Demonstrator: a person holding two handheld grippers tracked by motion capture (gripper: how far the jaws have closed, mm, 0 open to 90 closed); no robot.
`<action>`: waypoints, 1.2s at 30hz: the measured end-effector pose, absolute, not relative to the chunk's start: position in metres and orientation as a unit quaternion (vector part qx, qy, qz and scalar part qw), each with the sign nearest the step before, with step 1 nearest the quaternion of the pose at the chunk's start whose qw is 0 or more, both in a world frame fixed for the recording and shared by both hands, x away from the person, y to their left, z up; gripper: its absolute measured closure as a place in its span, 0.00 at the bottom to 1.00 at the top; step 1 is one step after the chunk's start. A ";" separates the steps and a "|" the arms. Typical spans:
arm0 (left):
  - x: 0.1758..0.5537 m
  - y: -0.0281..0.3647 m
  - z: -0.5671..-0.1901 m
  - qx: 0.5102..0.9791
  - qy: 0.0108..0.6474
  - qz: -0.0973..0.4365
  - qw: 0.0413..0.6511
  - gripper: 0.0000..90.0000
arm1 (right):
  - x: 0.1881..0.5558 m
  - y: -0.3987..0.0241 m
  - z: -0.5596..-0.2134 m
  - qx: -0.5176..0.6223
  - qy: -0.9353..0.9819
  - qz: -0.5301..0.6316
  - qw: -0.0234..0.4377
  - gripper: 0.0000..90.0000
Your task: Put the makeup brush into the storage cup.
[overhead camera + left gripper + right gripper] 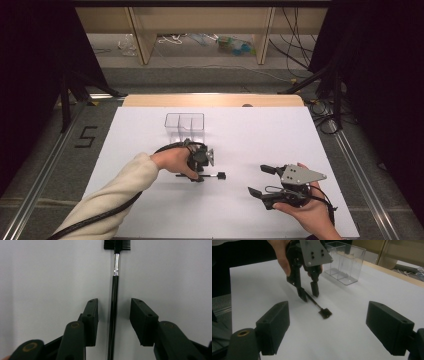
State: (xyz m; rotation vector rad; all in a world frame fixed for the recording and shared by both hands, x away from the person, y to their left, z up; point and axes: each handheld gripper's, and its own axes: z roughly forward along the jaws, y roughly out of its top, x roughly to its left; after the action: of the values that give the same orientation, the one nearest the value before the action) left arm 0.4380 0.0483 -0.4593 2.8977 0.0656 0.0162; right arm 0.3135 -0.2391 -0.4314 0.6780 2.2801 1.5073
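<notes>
left claw (pixel 199 176): points straight down, hand on top, not clenched, one side each side of the brush (pixel 113 315) handle, not pressing it | brush: flat on white counter (pixel 150 200), near clear box (pixel 185 123) | right claw (pixel 260 181): wide open, lying level, holds nothing

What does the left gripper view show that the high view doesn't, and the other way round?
Left gripper view: the brush's handle lies between the left hand-held gripper's pads, a gap on each side, and comb teeth show on its head. High view: the clear three-compartment box, the right hand-held gripper with jaws open, both forearms, the floor beyond. Both: the brush, the white table, the left hand-held gripper.
</notes>
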 end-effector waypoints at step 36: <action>0.434 0.039 -0.457 0.996 0.013 -0.001 0.088 0.95 | 0.314 -0.239 -0.432 0.240 0.798 0.529 0.162 0.24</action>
State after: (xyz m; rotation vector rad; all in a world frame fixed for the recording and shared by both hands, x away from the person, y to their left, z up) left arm 0.4343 0.0391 -0.4570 2.9660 0.0381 -0.0030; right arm 0.3138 -0.2389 -0.4322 0.6843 2.2770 1.5105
